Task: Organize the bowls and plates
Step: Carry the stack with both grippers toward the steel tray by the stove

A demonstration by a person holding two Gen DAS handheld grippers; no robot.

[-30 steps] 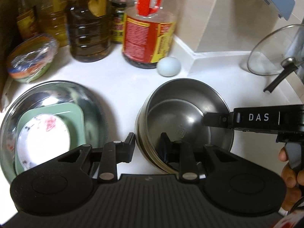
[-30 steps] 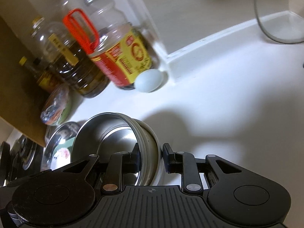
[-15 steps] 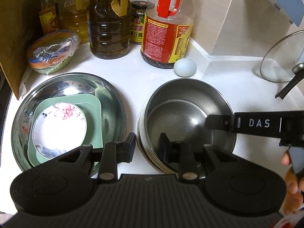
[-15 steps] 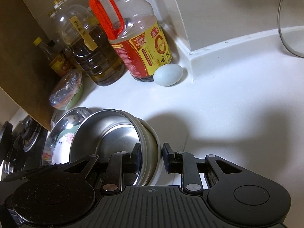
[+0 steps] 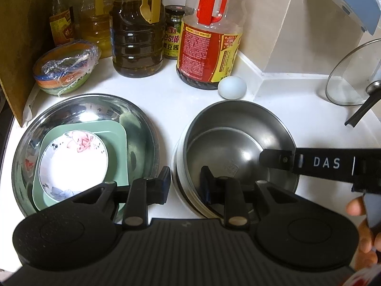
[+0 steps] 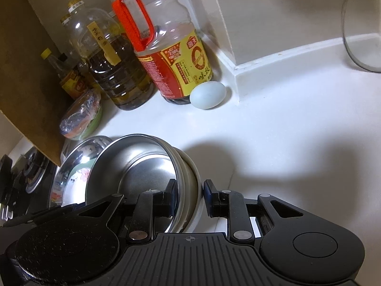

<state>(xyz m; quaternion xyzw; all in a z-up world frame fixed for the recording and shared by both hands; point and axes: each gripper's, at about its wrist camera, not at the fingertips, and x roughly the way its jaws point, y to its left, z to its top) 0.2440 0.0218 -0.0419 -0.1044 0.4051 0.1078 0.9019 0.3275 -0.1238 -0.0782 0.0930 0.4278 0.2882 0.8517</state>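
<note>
Both tongs grip the stack of steel bowls (image 5: pixel 238 143) by its rim on the white table (image 5: pixel 166 100): the left tongs (image 5: pixel 185 181) are closed on the near-left rim, one finger inside and one outside, and the right tongs (image 6: pixel 189 199) are clamped the same way on the right rim. Just left of the stack stands a wide steel basin (image 5: pixel 140 119), holding a green square plate (image 5: pixel 116 147) with a small flowered dish (image 5: pixel 73 159) on it. An egg (image 5: pixel 232 87) lies behind, beside a red-handled bottle (image 5: pixel 209 47).
</note>
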